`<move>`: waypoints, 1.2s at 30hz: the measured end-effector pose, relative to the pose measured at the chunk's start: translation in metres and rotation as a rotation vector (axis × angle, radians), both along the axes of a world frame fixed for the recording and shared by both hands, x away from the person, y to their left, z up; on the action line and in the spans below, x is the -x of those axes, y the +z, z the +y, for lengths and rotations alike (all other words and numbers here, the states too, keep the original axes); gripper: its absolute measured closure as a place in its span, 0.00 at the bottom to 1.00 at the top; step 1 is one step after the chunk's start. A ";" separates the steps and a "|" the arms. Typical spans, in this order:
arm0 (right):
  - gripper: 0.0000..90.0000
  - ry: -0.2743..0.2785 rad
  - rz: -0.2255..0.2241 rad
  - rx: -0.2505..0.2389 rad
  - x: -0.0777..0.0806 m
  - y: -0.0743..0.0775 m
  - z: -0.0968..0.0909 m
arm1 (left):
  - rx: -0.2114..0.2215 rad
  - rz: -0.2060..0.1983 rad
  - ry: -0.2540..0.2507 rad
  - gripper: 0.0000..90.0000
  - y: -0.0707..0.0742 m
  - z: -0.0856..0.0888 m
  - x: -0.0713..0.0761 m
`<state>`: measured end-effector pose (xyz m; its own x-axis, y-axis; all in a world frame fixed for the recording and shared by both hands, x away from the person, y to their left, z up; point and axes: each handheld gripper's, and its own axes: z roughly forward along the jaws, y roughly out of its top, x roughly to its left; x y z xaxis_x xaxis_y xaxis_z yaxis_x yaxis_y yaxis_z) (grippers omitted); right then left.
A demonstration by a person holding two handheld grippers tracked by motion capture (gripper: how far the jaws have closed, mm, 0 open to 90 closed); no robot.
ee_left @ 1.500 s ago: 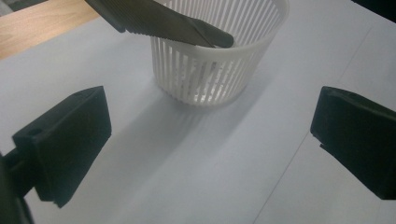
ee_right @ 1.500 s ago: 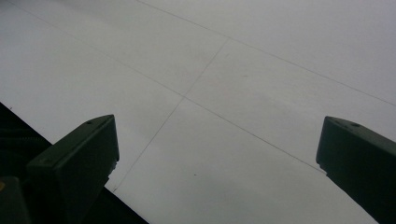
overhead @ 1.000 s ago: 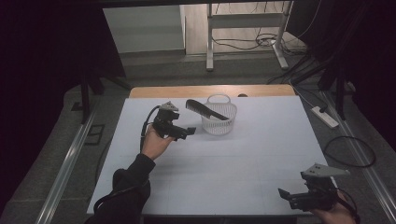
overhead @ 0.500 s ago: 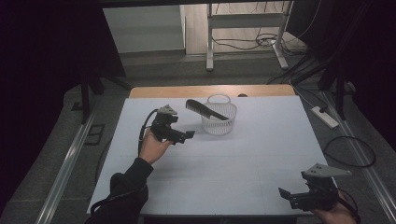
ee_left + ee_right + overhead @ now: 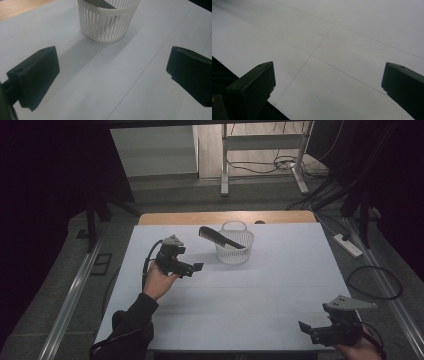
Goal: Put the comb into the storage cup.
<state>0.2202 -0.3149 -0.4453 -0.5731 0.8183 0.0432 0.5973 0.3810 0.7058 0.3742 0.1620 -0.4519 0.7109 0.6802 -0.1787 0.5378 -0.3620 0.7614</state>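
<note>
A white slatted basket [image 5: 234, 246] stands at the back middle of the white table [image 5: 260, 290], with a black comb [image 5: 220, 238] leaning in it and sticking out over its left rim. My left gripper [image 5: 196, 268] hangs open just left of the basket, nothing between its jaws. In the left gripper view the basket [image 5: 107, 21] lies ahead beyond the wide-apart jaws of that gripper [image 5: 112, 82]. My right gripper [image 5: 306, 329] is open at the table's front right corner; in its own view the gripper [image 5: 329, 87] looks down on bare table.
A wooden strip [image 5: 225, 217] runs along the table's far edge. Metal rails flank the table on both sides. A power strip [image 5: 349, 245] and cables lie on the floor to the right.
My left gripper has drawn back down and leftward, away from the basket. The comb stays in the basket. The right gripper has not moved.
</note>
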 end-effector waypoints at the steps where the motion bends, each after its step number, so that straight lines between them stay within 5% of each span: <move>1: 0.00 0.000 -0.001 0.000 0.000 0.000 0.000 | 0.000 -0.001 0.001 0.00 0.000 0.001 0.001; 36: 0.00 0.011 0.003 0.019 0.000 -0.001 0.002 | 0.034 0.017 0.024 0.00 0.002 0.026 0.040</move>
<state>0.2201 -0.3125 -0.4458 -0.5820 0.8127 0.0294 0.5950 0.4008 0.6966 0.3344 0.1882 -0.4495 0.6910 0.6905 -0.2138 0.5592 -0.3232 0.7635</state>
